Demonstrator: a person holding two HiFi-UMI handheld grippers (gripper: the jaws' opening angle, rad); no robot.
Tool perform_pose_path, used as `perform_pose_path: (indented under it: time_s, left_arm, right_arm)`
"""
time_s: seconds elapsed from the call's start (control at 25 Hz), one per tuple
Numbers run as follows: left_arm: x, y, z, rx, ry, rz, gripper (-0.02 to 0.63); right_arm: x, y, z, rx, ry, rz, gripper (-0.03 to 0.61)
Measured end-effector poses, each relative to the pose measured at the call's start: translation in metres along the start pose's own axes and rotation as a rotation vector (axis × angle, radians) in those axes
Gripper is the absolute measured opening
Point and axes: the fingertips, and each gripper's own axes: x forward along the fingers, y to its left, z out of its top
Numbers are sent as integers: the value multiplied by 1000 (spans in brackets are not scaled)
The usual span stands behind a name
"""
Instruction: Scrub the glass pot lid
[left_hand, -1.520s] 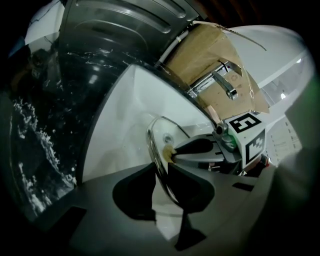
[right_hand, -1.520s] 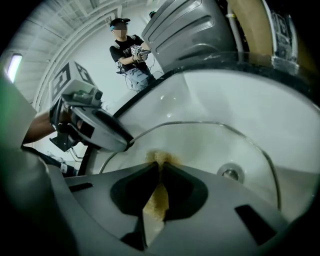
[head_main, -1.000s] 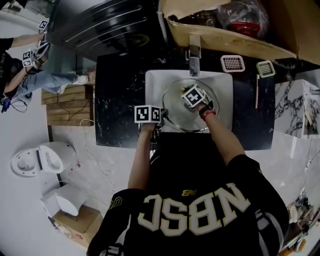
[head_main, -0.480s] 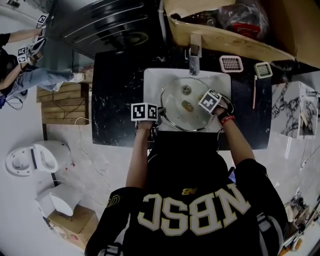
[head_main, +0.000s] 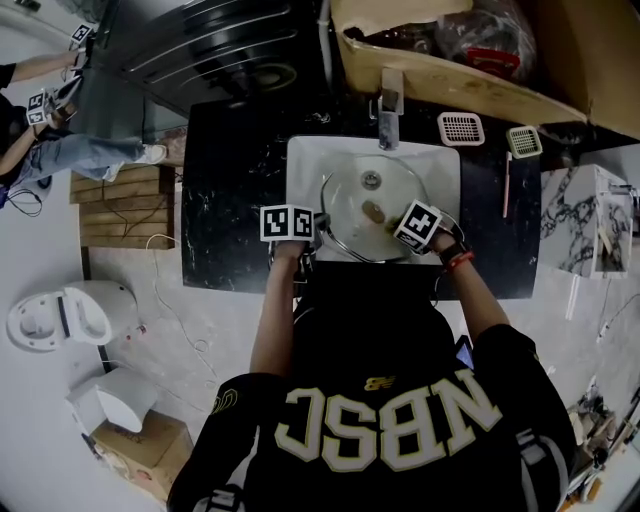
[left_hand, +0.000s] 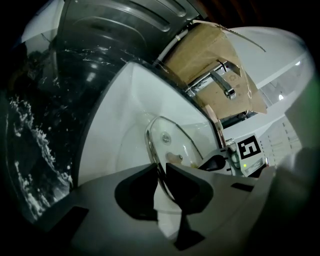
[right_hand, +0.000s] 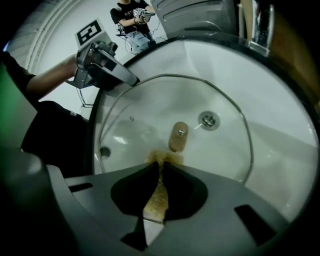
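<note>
1. The glass pot lid (head_main: 350, 205) lies in the white basin of the sink (head_main: 300, 160). It is a clear round dome with a thin polished steel rim (left_hand: 149, 145), and it fills most of the bowl.
2. A tan, rounded knob (right_hand: 178, 136) sits at the lid's middle. Through the glass I see the sink's metal drain (right_hand: 208, 120) just past it, toward 12 o'clock.
3. My left gripper (left_hand: 161, 167) is at about 8 o'clock on the lid. Its dark jaws have just been closing and are now nearly together, pinching the steel rim, which runs up between them.
4. My right gripper (right_hand: 160, 167) is at about 4 o'clock on the lid, tips down on the glass. Its jaws are clamped on a scouring pad (right_hand: 157, 195), a coarse, golden-brown, fibrous wad (a tuft frays out past the tips toward the knob).
5. A chrome faucet (head_main: 388, 105) stands at 12 o'clock of the basin.
6. The countertop (head_main: 230, 200) around the sink is glossy black stone with white veining.
</note>
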Motion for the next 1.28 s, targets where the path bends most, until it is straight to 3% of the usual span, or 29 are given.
perform_pose_path:
  time_s: [0.2, 0.36, 0.52, 0.56, 0.68, 0.84, 1.0, 1.28]
  left_arm:
    - [-1, 0, 0, 3, -6, 3, 58]
    - [-1, 1, -1, 22, 5, 18, 46]
    - [11, -34, -9, -1, 34, -145, 14]
    - [17, -41, -13, 22, 53, -139, 14]
    - [29, -41, -25, 129, 117, -28, 14]
    - [22, -30, -18, 55, 93, -42, 14]
    - [17, -23, -15, 39, 87, -41, 14]
    - [16, -24, -16, 41, 92, -45, 14]
  right_arm:
    - [4, 33, 30, -36, -63, 87, 41]
    - [11, 41, 59, -21, -141, 98, 41]
    - [23, 36, 92, 8, -229, 86, 43]
    - [25, 34, 100, 16, -243, 84, 43]
    - [32, 24, 120, -4, -236, 53, 43]
    - [37, 9, 134, -25, -229, 22, 43]
    - [37, -14, 143, 21, -264, -23, 43]
    - [25, -86, 135, 135, -269, -210, 43]
